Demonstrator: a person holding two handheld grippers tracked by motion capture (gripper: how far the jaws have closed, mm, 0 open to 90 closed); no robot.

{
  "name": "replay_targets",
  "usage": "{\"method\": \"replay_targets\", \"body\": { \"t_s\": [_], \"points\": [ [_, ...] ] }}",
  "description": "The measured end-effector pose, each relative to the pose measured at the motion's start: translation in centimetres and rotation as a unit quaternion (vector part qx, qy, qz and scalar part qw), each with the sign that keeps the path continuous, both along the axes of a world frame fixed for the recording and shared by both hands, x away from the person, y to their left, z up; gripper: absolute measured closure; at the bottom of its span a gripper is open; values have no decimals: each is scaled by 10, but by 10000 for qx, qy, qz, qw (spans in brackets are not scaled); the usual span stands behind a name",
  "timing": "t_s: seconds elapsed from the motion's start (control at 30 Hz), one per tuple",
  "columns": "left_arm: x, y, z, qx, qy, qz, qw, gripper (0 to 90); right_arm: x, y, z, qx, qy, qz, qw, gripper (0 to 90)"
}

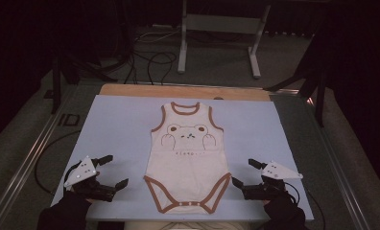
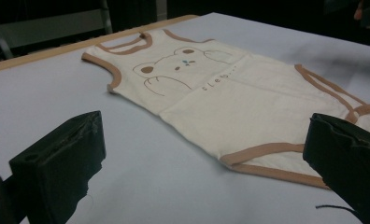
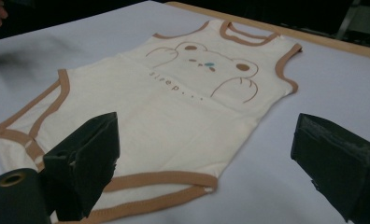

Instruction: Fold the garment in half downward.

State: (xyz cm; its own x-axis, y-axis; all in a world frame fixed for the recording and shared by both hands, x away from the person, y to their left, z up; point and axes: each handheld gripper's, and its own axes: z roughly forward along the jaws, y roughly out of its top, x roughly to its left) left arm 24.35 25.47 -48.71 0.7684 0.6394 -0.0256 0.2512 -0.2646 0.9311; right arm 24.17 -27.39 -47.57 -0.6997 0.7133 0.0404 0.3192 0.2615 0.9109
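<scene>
Left tongs [image 1: 112,171]: jaws spread wide, nothing between them, parked low over the counter just off the bodysuit's left leg opening; I read that as lining up for a grab at the near-left hem.
Right tongs [image 1: 243,172]: spread just as wide and empty, mirrored at the right leg opening, the near jaw tip just beside the brown trim.
Why the symmetry: 2 tongs, 1 on each flank at the same height, looks like the set-up for a 2-handed lift or fold of the bottom end.
Hands: both gloved hands come in from the near edge, left hand [image 1: 65,211] and right hand [image 1: 281,213], wrists low, tongs angled inward toward the garment.
Bodysuit [image 1: 188,158]: flat and face up in the middle of the counter, neck opening away from the person, snap crotch nearest, bear print and small lettering on the chest.
Brown trim [image 2: 267,149]: from the left gripper view, the leg edge lies flat on the sheet.
Counter [image 1: 116,124]: pale blue sheet over a wooden top, bare around the garment.
</scene>
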Motion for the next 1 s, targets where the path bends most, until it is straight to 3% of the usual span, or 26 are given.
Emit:
{"method": "replay_targets", "body": {
  "t_s": [0.2, 0.3, 0.63, 0.9, 1.0],
  "points": [
    [1, -1, 12, -192, -7, -88, 9998, 5, 1, 3, 11, 59, -119, 9, 9999, 81],
    [1, -1, 17, -94, -53, -73, 9999, 5, 3, 4, 16, 29, -143, -31, 9999, 81],
    [13, 3, 35, -97, -7, -69, 9999, 5, 19, 7, 43, -44, -247, 26, 9997, 81],
    [26, -5, 50, -141, -4, -198, 9997, 5, 35, 9, 58, 17, -371, 94, 9993, 81],
    [33, -10, 54, -87, 19, -251, 9996, 5, 43, 10, 61, 57, -303, 154, 9994, 81]
  ]
}}
